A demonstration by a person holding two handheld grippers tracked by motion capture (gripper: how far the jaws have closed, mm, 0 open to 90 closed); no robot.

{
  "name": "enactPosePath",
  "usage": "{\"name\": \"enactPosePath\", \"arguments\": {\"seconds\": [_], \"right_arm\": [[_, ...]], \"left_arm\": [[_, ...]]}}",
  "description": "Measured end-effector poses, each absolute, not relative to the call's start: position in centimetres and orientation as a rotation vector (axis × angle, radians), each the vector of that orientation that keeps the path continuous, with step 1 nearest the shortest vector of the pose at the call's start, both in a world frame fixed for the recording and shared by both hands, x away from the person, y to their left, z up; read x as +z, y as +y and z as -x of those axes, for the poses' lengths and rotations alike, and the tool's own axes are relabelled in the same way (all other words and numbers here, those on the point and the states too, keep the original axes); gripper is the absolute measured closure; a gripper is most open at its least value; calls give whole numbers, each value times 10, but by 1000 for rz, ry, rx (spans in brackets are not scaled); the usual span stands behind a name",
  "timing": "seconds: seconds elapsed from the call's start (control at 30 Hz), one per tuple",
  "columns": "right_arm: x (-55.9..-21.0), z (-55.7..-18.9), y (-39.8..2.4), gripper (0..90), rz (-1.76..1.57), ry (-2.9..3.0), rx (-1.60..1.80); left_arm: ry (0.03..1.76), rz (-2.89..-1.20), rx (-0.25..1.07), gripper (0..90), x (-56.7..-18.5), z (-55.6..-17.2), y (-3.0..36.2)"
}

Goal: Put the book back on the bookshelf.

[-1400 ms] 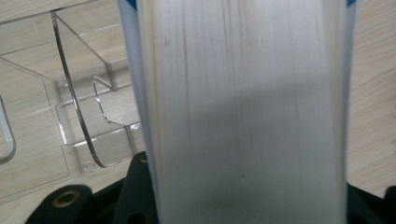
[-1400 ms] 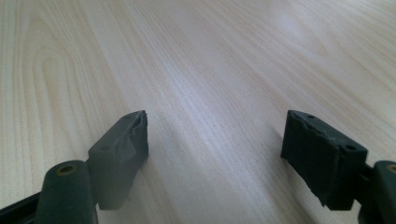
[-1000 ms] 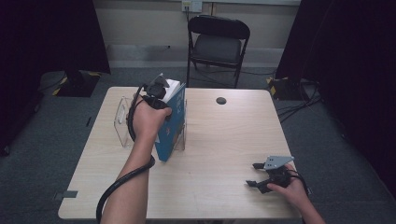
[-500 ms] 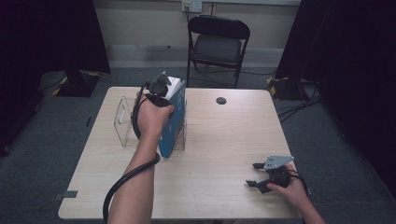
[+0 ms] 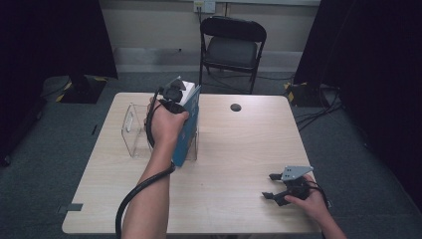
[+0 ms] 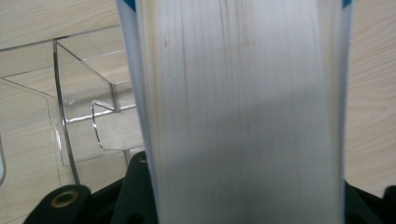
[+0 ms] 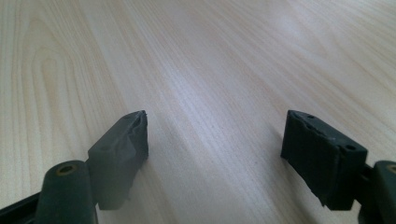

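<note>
the left tongs point(image 5: 175, 94) clamped the upright book point(image 6: 243, 102) directly above the clear holder point(image 5: 135, 130) (right tongs point(image 5: 272, 191) apart, far off).

High view: fixed above the near edge, looking forward and down over the whole counter point(image 5: 239, 149). Left claw view: very close on the book point(image 6: 243, 112) page edges, clear holder point(image 6: 79, 112) behind; both in the high view. Right claw view: low, skimming bare counter

A thick blue-covered book point(image 5: 188, 130) with white page edges stands upright, slightly tilted, in the clear acrylic holder point(image 5: 133, 130) near the surface's far-left corner.
</note>
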State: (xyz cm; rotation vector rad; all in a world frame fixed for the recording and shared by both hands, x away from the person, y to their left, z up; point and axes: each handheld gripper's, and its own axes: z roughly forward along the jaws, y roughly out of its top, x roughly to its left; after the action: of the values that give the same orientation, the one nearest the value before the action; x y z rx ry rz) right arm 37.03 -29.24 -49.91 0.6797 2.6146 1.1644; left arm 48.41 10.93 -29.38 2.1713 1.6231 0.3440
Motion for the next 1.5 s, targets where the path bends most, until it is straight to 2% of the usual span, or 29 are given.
{"name": "enactPosePath", "arguments": {"seconds": [0.63, 1.5], "right_arm": [[-499, -371, -292, 220, -676, 2615, 1166], [-499, -371, -292, 220, -677, 2616, 1167]], "left_arm": [[1614, -2159, 355, 608, -298, -486, 109], [1562, -2085, 304, 541, -293, -472, 126]]}}
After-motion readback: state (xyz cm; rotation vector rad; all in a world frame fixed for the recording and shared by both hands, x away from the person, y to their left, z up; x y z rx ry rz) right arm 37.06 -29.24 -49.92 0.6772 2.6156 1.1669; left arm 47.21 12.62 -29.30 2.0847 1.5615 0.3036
